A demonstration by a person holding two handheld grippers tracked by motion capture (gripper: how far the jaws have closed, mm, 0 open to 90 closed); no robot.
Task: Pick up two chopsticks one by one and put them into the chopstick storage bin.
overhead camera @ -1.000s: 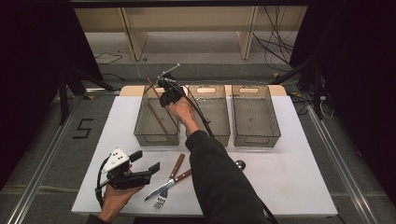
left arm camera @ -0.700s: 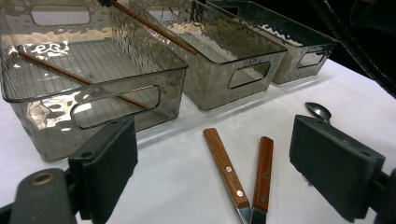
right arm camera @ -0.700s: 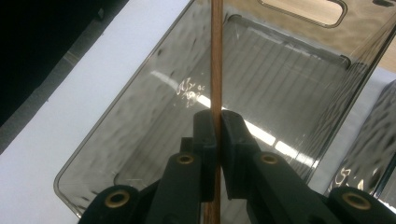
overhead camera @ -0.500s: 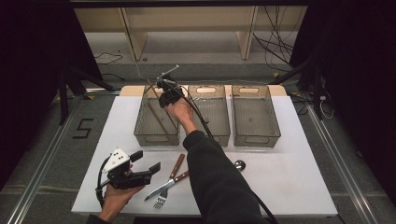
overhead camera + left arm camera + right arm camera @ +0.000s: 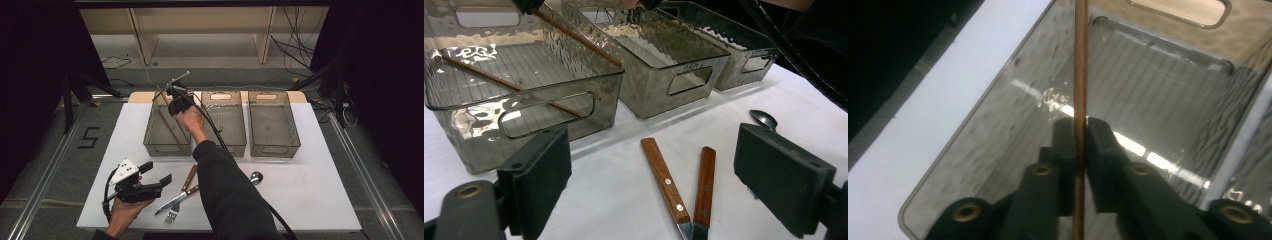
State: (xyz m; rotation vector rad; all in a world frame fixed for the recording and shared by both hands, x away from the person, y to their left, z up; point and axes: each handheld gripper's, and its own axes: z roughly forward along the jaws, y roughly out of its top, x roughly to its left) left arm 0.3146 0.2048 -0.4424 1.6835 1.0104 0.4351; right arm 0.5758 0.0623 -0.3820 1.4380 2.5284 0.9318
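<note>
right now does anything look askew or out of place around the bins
One thing: a wooden chopstick slants across the left bin, its low end over the rim, its top between the jaws of the right hand-held gripper, which have just been opening. A second chopstick lies flat inside. The other bins look tidy.

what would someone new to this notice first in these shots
Probably the right gripper reaching over the leftmost of three clear bins at the far side of the white table, a brown chopstick between its jaws, which have just been opening. Another chopstick already lies in that bin. Near the front edge the left gripper hovers open beside a wooden-handled knife, fork and a spoon.
</note>
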